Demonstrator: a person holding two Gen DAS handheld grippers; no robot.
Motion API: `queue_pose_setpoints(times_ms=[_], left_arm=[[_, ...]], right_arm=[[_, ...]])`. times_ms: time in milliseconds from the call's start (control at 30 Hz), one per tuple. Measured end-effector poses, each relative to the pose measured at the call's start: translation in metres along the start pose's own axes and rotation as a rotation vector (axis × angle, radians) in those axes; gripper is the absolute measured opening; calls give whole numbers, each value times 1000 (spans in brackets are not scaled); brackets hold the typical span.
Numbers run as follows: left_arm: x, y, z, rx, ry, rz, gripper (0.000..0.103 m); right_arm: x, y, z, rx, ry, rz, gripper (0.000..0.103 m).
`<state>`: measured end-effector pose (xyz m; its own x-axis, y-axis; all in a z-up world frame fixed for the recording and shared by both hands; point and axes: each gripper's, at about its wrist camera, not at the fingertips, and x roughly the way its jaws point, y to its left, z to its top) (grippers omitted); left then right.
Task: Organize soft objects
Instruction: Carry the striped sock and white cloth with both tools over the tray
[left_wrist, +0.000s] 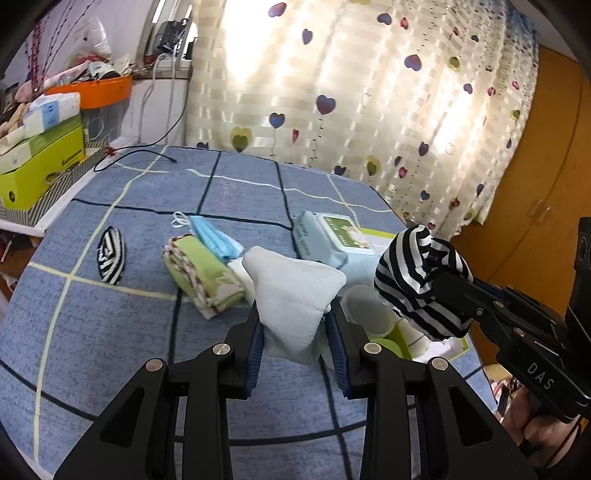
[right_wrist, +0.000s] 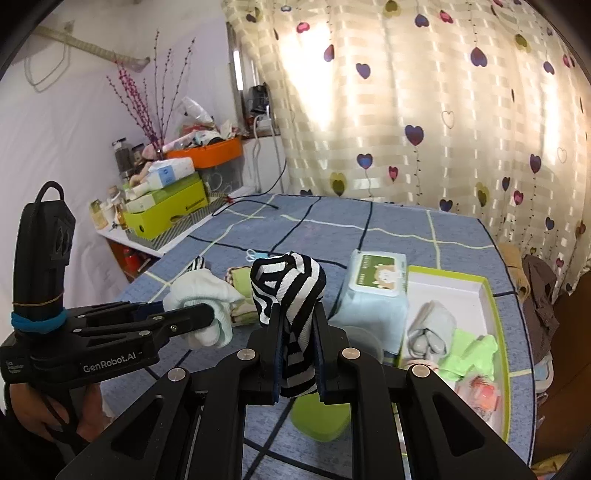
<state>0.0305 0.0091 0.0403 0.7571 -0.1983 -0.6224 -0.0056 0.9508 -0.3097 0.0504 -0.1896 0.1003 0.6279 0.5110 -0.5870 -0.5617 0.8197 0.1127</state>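
My left gripper is shut on a pale blue-white sock held above the blue checked table; both show in the right wrist view, gripper and sock. My right gripper is shut on a black-and-white striped sock, also in the left wrist view. A second striped sock lies on the table at the left. A folded green cloth and a blue face mask lie mid-table. A green-rimmed box holds grey and green soft items.
A pack of wet wipes stands beside the box. A lime-green lid lies below my right gripper. Cluttered shelf with green boxes and an orange bin at the left. A black cable lies at the far edge. Heart curtain behind.
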Motion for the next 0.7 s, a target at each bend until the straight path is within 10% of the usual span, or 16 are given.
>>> queue_pose_setpoints(times_ms=[700], left_arm=[[10,-68,-1,114,26,-78,33]], right_arm=[[-38,-49,-18,80,-37,-73,13]])
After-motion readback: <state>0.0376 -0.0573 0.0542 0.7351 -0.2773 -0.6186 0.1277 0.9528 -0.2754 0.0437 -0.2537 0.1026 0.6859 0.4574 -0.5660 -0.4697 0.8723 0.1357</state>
